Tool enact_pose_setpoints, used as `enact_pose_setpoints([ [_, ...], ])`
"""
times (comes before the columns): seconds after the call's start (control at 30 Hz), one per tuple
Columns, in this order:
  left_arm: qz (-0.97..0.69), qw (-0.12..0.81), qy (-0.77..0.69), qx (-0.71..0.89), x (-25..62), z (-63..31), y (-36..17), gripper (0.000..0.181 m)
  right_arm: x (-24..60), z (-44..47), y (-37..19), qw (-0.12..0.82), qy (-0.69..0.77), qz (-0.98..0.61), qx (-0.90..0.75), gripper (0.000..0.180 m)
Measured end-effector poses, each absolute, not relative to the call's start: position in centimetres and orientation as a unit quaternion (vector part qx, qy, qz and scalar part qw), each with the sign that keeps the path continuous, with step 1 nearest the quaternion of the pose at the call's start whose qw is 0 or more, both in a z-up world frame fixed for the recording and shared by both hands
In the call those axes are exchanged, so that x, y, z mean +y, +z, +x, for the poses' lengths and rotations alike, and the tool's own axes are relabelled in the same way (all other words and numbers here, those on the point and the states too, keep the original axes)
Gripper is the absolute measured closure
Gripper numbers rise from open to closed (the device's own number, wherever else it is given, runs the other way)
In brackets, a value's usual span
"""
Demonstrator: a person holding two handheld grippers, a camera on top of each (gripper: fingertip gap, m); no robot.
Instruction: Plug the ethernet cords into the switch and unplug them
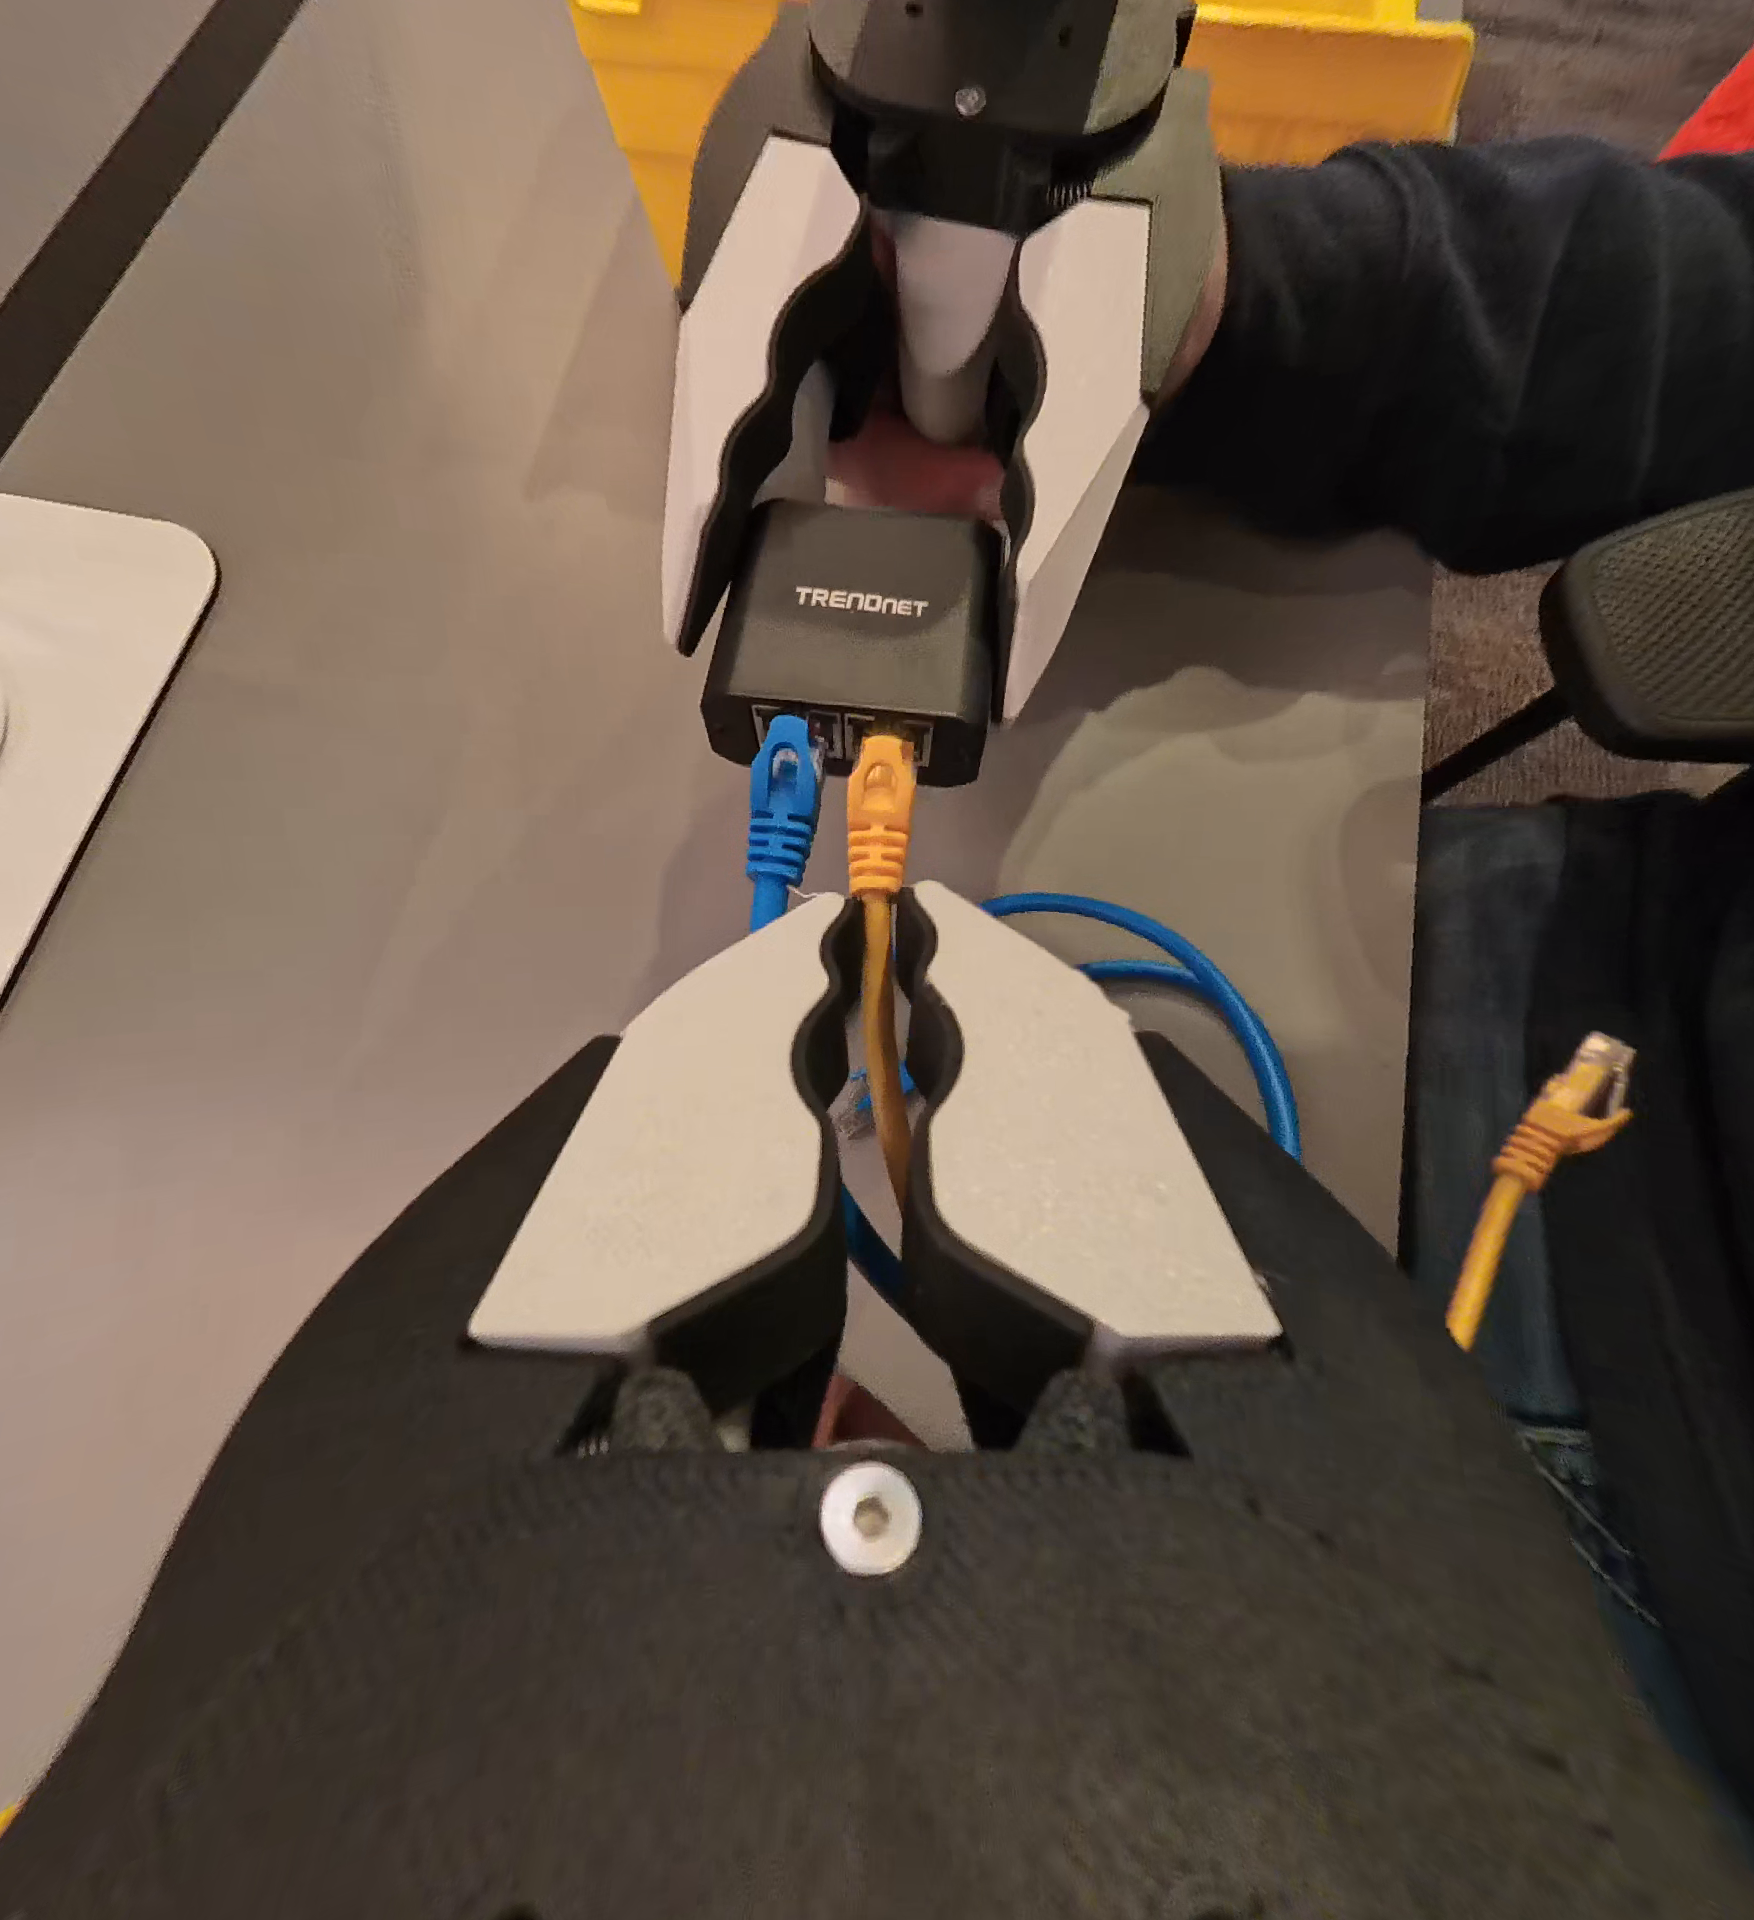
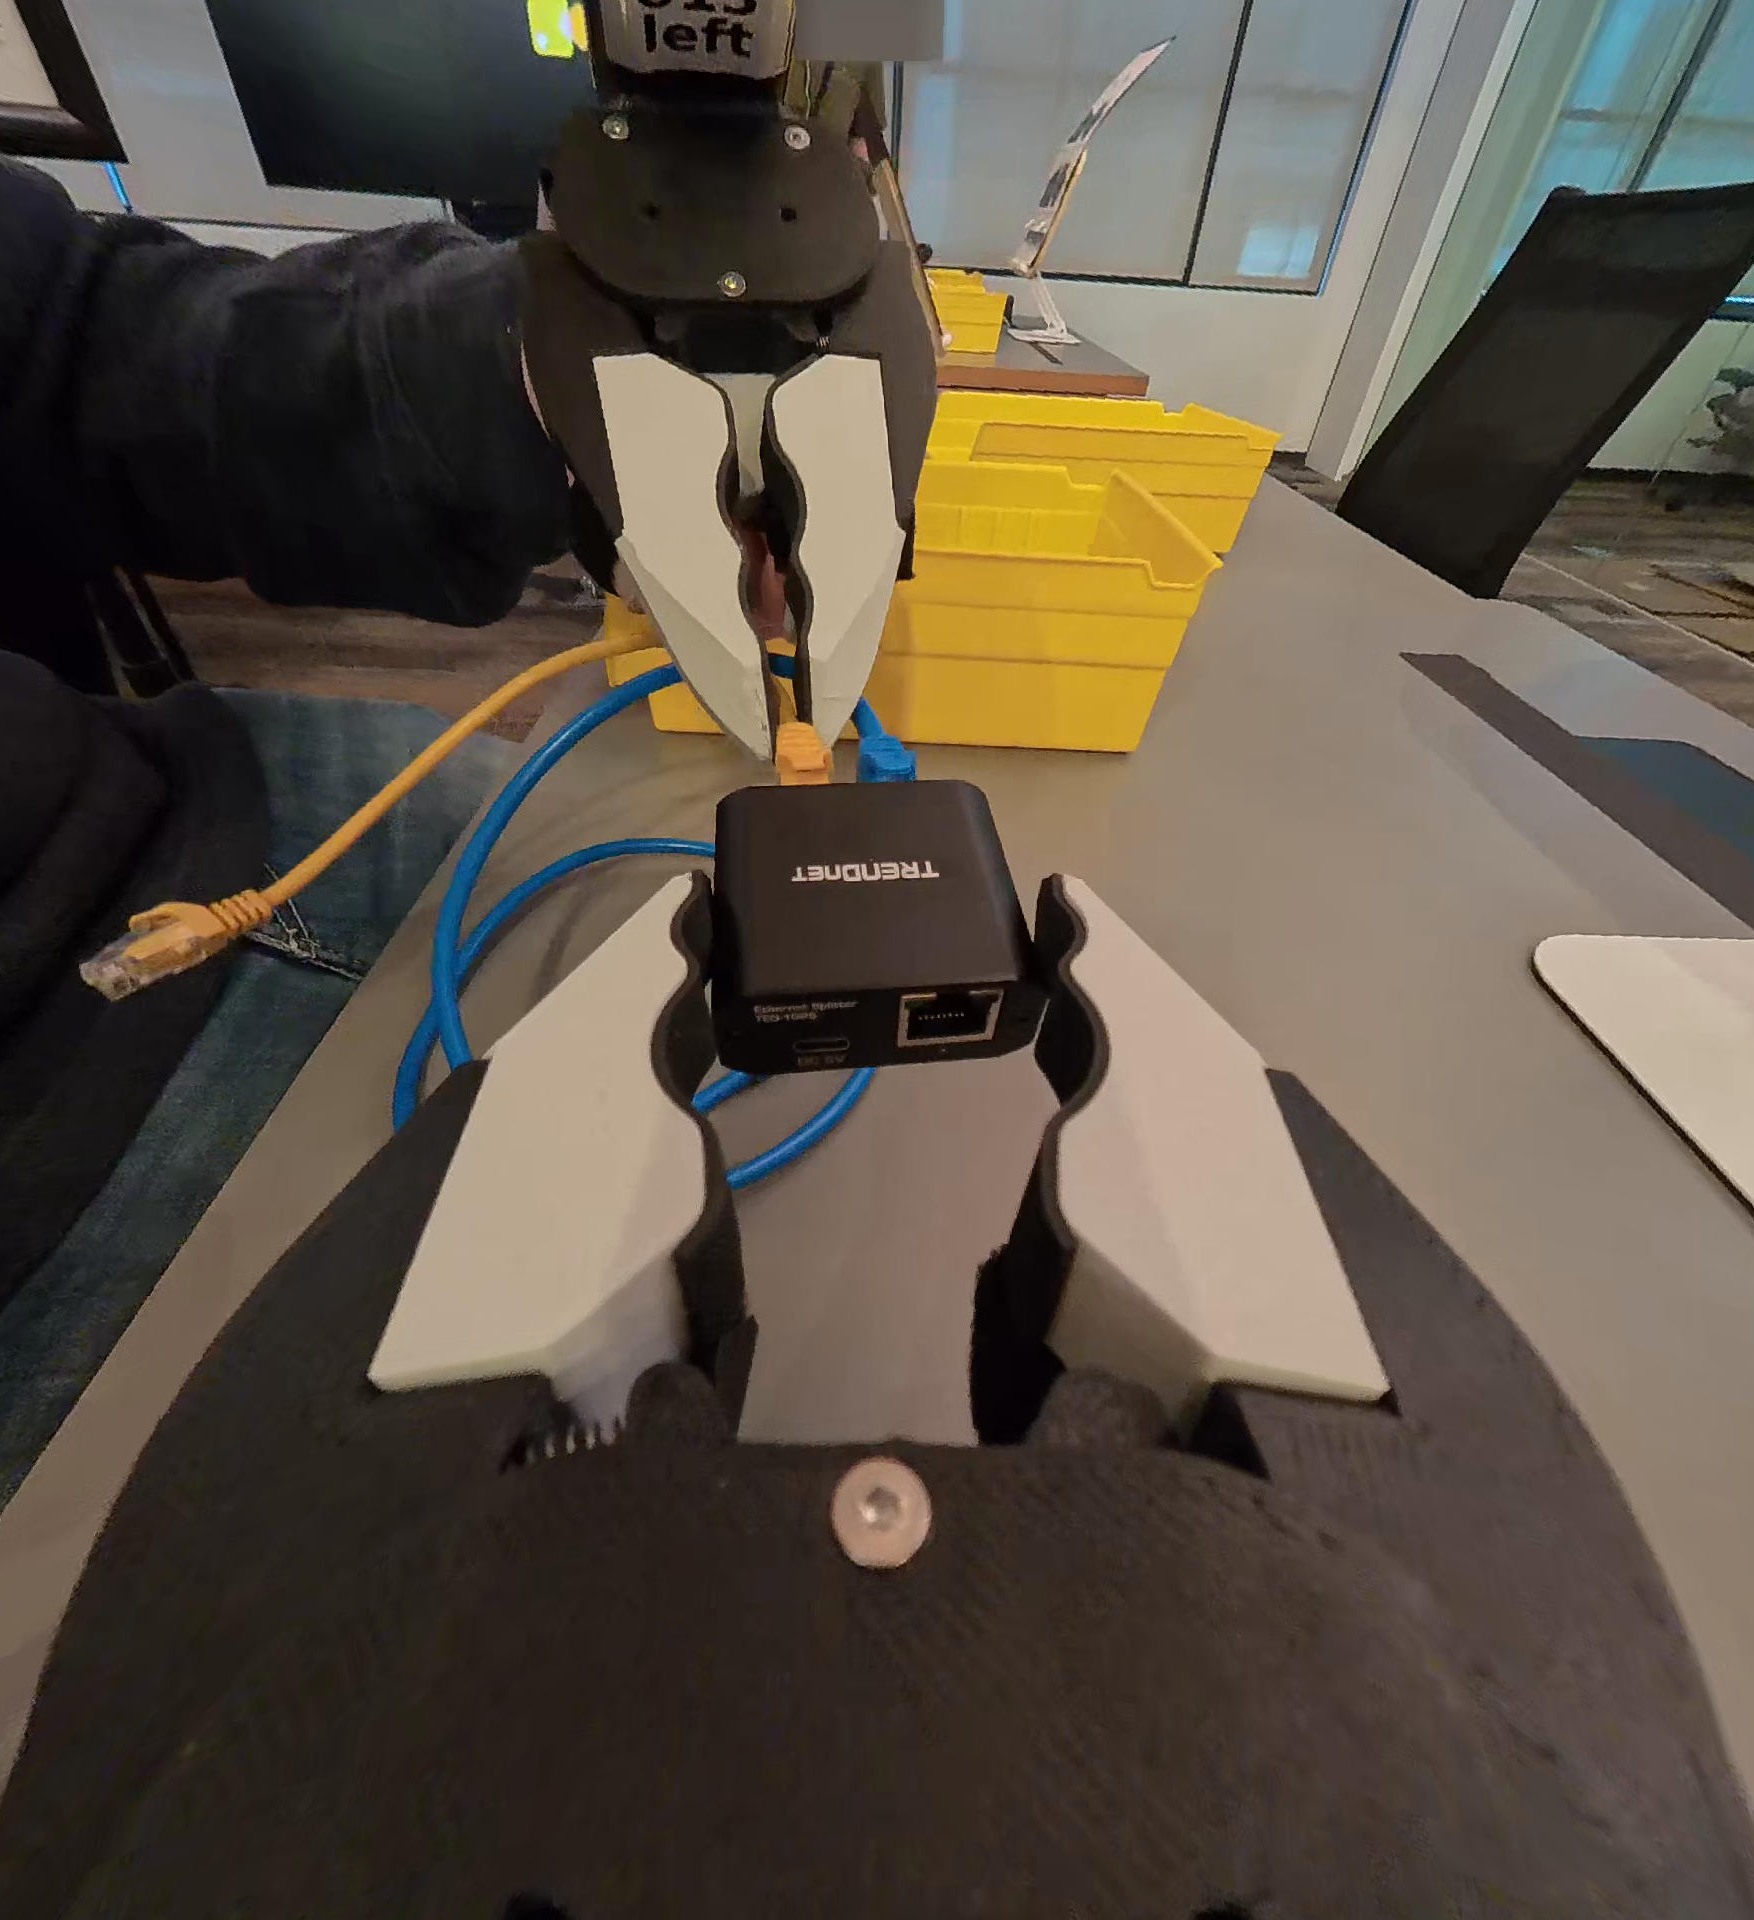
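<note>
A small black switch (image 1: pixel 857 613) rests on the grey table (image 1: pixel 385 935). My right gripper (image 2: pixel 873 904) is shut on the switch (image 2: pixel 868 914), one finger against each side; it also shows in the left wrist view (image 1: pixel 847 681). A blue plug (image 1: pixel 781 795) and an orange plug (image 1: pixel 880 816) sit side by side in the switch's front ports. My left gripper (image 1: pixel 878 920) is shut on the orange cord (image 1: pixel 883 1049) just behind its plug, also seen from the right wrist view (image 2: pixel 788 727). The cord's other orange plug (image 2: pixel 161 940) hangs free off the table edge.
The blue cord (image 2: pixel 457 914) lies coiled on the table beside the switch. Yellow bins (image 2: pixel 1039 582) stand behind my left gripper. A white pad (image 1: pixel 42 665) lies to one side. The person's sleeve (image 1: pixel 1475 343), a chair armrest (image 1: pixel 1704 634) and jeans (image 2: pixel 125 1195) lie past the table edge. Spacing between my two grippers at the tips: around 5 cm.
</note>
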State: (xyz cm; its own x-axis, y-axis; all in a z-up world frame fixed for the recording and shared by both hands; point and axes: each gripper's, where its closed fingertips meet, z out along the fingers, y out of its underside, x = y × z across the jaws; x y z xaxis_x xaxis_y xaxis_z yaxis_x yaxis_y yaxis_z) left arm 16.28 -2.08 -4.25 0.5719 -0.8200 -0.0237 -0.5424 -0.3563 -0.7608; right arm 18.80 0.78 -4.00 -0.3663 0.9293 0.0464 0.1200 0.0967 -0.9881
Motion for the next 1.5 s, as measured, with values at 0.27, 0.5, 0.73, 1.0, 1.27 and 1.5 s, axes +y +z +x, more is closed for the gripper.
enact_pose_setpoints([
  [0.27, -0.785, 0.426, -0.212, 0.397, -1.6, 16.6, -2.9, 0.175, 1.0, 19.0, -3.5, 0.386, 0.539, -0.414, -0.624, 0.118],
  [0.5, -0.775, 0.457, -0.233, 0.368, -1.1, 16.9, -2.4, 0.174, 1.3, 19.3, -3.2, 0.392, 0.544, -0.415, -0.615, 0.118],
  [0.73, -0.763, 0.485, -0.258, 0.341, -0.9, 17.1, -1.9, 0.174, 1.5, 19.4, -3.0, 0.394, 0.548, -0.416, -0.609, 0.119],
  [1.0, -0.755, 0.502, -0.272, 0.324, -0.6, 17.3, -1.7, 0.174, 1.7, 19.6, -2.8, 0.396, 0.554, -0.417, -0.602, 0.119],
  [1.27, -0.751, 0.510, -0.278, 0.314, -0.5, 17.4, -1.8, 0.174, 1.8, 19.7, -2.9, 0.394, 0.554, -0.417, -0.603, 0.119],
  [1.5, -0.750, 0.510, -0.278, 0.316, -0.4, 17.4, -1.9, 0.174, 1.9, 19.7, -2.9, 0.393, 0.555, -0.418, -0.602, 0.119],
])
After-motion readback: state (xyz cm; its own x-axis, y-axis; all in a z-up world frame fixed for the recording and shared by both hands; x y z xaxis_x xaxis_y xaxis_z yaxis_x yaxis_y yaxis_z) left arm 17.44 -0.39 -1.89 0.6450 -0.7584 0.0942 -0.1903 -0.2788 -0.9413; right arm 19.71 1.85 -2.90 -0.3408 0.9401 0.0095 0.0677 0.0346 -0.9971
